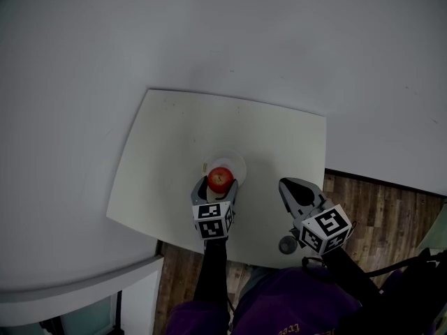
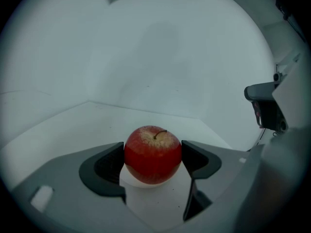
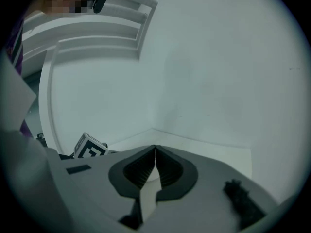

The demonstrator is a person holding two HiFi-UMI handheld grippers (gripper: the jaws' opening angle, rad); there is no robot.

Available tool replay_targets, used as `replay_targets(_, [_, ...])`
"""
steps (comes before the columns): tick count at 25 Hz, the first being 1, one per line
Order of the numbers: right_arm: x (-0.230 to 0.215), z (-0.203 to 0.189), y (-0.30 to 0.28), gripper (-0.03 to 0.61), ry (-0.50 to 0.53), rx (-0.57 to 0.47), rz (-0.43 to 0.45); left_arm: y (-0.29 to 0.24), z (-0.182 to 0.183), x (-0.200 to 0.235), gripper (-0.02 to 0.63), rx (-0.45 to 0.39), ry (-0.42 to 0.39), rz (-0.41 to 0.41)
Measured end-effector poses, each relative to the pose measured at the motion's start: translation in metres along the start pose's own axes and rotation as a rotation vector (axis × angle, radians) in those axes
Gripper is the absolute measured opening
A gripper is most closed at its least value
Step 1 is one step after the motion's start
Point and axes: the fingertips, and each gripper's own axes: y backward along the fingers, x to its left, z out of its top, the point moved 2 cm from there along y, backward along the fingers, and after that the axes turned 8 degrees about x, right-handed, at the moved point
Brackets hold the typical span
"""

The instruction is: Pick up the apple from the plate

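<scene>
A red apple (image 1: 220, 179) with a short stem sits between the jaws of my left gripper (image 1: 218, 182), which is shut on it; both pads touch its sides. In the left gripper view the apple (image 2: 153, 154) fills the gap, with the white plate (image 2: 133, 181) showing just beneath it. In the head view the plate (image 1: 234, 163) lies on the white table, partly hidden by the apple. I cannot tell if the apple still rests on it. My right gripper (image 1: 286, 185) hovers at the table's right side, shut and holding nothing (image 3: 155, 152).
The white table (image 1: 167, 152) stands against pale walls. Wooden floor (image 1: 377, 201) lies to its right and front. A white cabinet (image 1: 70, 285) is at lower left. A small dark round thing (image 1: 287, 244) shows near the table's front edge. The left gripper's marker cube (image 3: 90, 148) appears in the right gripper view.
</scene>
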Motion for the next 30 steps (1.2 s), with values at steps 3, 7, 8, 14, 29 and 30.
replay_targets(3, [0.001, -0.001, 0.001, 0.011, 0.000, 0.001, 0.001, 0.003, -0.002, 0.000, 0.377, 0.000, 0.005, -0.002])
replay_targets(7, [0.005, -0.003, 0.003, 0.011, 0.004, 0.003, 0.008, 0.008, -0.005, 0.001, 0.377, 0.000, 0.017, 0.000])
replay_targets(8, [0.006, -0.003, 0.003, 0.011, 0.005, 0.003, 0.009, 0.009, -0.006, 0.001, 0.377, 0.001, 0.019, 0.001])
replay_targets(14, [0.010, -0.002, 0.006, 0.011, 0.011, 0.002, 0.020, 0.017, -0.016, 0.002, 0.377, 0.014, 0.017, 0.019])
replay_targets(29, [0.020, -0.005, 0.006, 0.011, 0.024, 0.006, 0.030, 0.029, -0.031, 0.009, 0.377, 0.026, 0.033, 0.033])
replay_targets(30, [0.020, -0.005, 0.006, 0.011, 0.024, 0.006, 0.029, 0.029, -0.032, 0.009, 0.377, 0.028, 0.033, 0.033])
